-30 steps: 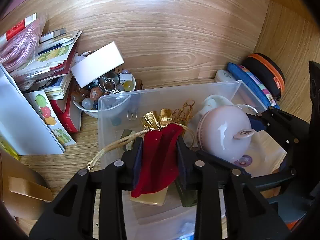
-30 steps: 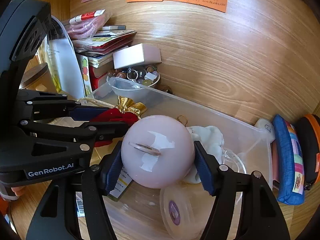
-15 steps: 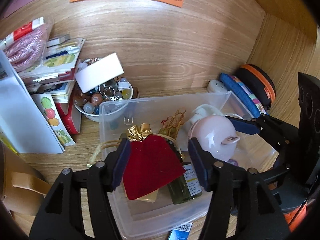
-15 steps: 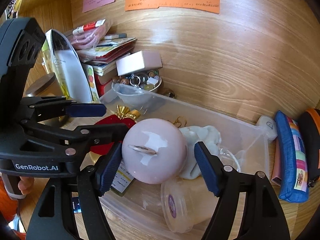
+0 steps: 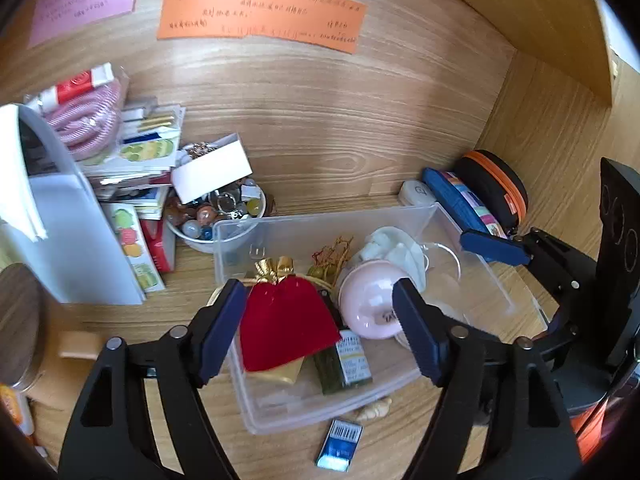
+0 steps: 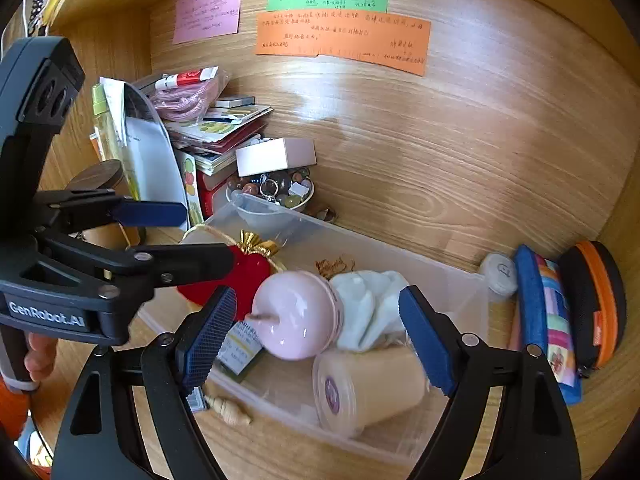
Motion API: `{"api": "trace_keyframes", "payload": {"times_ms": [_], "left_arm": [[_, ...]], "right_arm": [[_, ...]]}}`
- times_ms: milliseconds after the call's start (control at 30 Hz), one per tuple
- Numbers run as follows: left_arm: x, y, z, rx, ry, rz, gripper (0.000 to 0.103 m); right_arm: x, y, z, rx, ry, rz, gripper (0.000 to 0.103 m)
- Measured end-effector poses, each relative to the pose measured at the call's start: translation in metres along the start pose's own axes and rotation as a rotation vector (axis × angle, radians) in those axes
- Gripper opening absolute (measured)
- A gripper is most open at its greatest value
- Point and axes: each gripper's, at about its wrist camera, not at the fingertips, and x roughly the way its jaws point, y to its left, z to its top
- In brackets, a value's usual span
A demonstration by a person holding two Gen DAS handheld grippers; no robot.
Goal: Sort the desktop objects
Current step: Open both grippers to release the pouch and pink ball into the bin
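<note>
The clear rectangular plastic bin (image 5: 472,240) sits on the wood-grain desk (image 5: 340,120), filling the middle of both wrist views, and the sorted things lie inside it. In the left wrist view the left gripper (image 5: 320,332) hangs above the bin's near end with its jaws opening and nothing pressed between the blue pads; the red velvet drawstring pouch with a gold top (image 5: 286,326) lies in the bin below the gap, released, at about 9 o'clock from the glossy pink round case (image 5: 368,304). A small green bottle with a white label (image 5: 344,364) lies at 5 o'clock from the pouch. In the right wrist view the right gripper (image 6: 316,344) is likewise opening, its pads standing clear on either side of the pink case, which rests on its side in the bin against a crumpled white cloth (image 6: 368,304) at its 3 o'clock. A translucent lidded plastic cup (image 6: 368,392) lies on its side at 5 o'clock from the case. Outside the bin, at its 11 o'clock corner, a white bowl of coloured beads (image 5: 216,216) carries a small white box (image 5: 212,168) on top (tilted, leaning on the pile). At 2 o'clock a blue fabric pencil pouch (image 5: 464,204) and a black round zip case with orange trim (image 5: 496,184) stand against the side wall. A small blue card (image 5: 340,444) and a pale spiral shell (image 5: 376,410) lie on the desk at 6 o'clock, just outside the bin.
</note>
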Motion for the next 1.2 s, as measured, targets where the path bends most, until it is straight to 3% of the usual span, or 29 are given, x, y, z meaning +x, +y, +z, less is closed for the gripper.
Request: {"api": "trace_keyframes", "payload": {"times_ms": [100,367,700,800,1067,1200], "left_arm": [[-0.014,-0.004,-0.005,0.013,-0.019,0.035,0.087],[-0.048,-0.012,-0.029,0.054,-0.065,0.147,0.093],[-0.045,-0.014,-0.076,0.088,0.004,0.164,0.093],[-0.041,-0.013,-0.092,0.099,0.028,0.168,0.093],[-0.031,-0.007,-0.122,0.103,0.09,0.139,0.093],[-0.028,-0.003,-0.128,0.105,0.11,0.125,0.092]], "right_arm": [[-0.014,0.003,-0.004,0.004,-0.013,-0.015,0.081],[-0.045,0.012,-0.023,0.019,-0.044,-0.058,0.081],[-0.056,0.027,-0.058,0.026,-0.049,-0.016,0.08],[-0.048,0.034,-0.069,0.018,-0.018,0.012,0.074],[-0.006,0.048,-0.086,-0.025,0.108,0.087,0.045],[0.016,0.051,-0.085,-0.051,0.162,0.105,0.04]]}}
